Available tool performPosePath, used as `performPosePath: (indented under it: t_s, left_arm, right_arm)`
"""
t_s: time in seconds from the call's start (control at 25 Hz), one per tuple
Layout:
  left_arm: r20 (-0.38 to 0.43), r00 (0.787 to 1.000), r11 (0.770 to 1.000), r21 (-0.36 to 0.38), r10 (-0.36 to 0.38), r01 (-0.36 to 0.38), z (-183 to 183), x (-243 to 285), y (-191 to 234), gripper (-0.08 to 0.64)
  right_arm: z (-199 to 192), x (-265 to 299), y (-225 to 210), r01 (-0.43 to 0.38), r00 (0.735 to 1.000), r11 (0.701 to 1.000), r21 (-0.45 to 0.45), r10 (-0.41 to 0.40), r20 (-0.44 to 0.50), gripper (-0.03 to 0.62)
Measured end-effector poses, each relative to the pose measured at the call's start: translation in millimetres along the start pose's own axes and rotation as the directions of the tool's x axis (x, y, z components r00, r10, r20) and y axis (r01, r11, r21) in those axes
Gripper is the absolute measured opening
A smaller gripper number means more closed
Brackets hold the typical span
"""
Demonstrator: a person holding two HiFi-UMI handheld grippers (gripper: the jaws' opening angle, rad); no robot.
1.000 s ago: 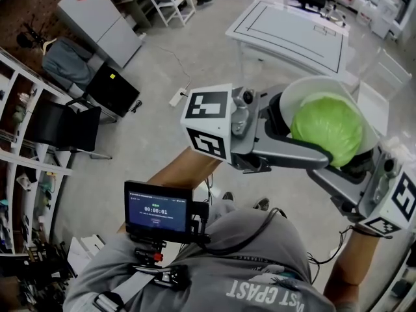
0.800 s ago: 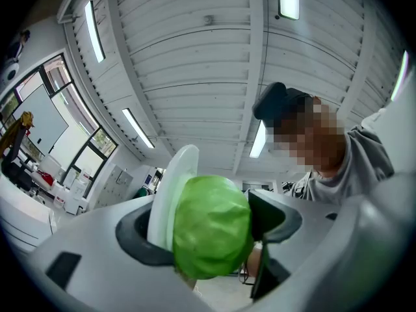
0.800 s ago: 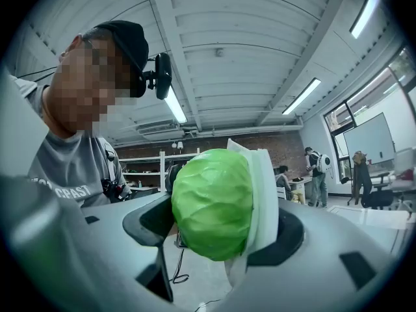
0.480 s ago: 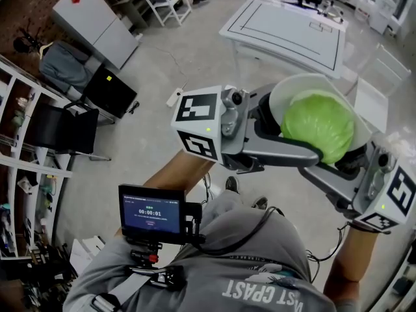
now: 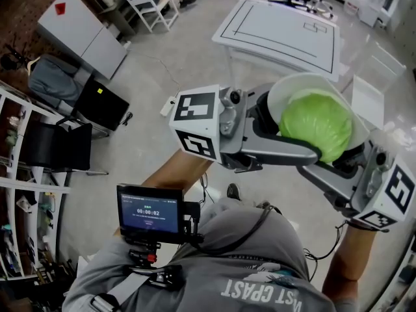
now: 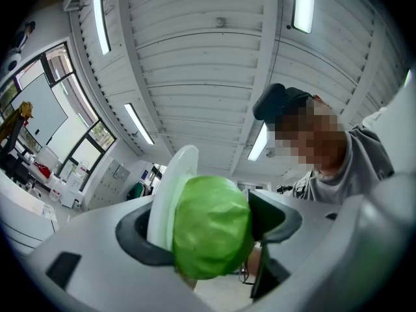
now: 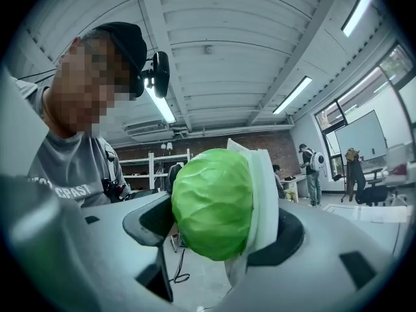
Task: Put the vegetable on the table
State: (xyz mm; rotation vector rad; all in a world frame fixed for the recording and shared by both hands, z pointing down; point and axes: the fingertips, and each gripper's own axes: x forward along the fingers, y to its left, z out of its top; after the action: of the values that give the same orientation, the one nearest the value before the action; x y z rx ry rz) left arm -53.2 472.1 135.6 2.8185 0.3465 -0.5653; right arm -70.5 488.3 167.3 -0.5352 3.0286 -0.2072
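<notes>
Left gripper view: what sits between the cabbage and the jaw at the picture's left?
A white plate, flat against the cabbage, fills that gap in the left gripper view.

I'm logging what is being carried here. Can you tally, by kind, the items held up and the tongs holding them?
green cabbage: 1
white plate: 1
tongs: 2, the left tongs and the right tongs, each clamping the green cabbage against the white plate
Total: 4
</notes>
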Motion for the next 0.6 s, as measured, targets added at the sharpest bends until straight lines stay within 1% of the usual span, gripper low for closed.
performPosePath:
  t_s: [0.16,0.32,0.48,0.6]
  left_arm:
    - [-0.004,1.000,1.000,-0.004,-0.015,0.015,-10.1,-15.3,16.4,0.359]
    - [-0.004,1.000,1.000,-0.008,-0.029,0.028,-8.3,-34.8,28.9,0.359]
    - [0.000,0.999,0.999,-0.003,-0.041,0.041,8.5,-54.4,37.2,0.359]
    - [0.010,0.999,0.999,-0.013,-0.040,0.040,20.6,-66.1,41.7,0.359]
  right_arm:
    - [-14.2,11.8,-15.2,0.014,1.000,1.000,-0.013,-0.014,0.003,0.322]
    - [-23.7,30.1,-27.0,0.031,1.000,0.999,-0.007,-0.031,0.001,0.322]
    - [-17.6,55.9,-34.6,0.046,0.999,0.999,-0.012,-0.046,0.004,0.322]
    - [-12.5,71.9,-38.2,0.046,0.999,0.999,-0.008,-0.047,-0.011,0.322]
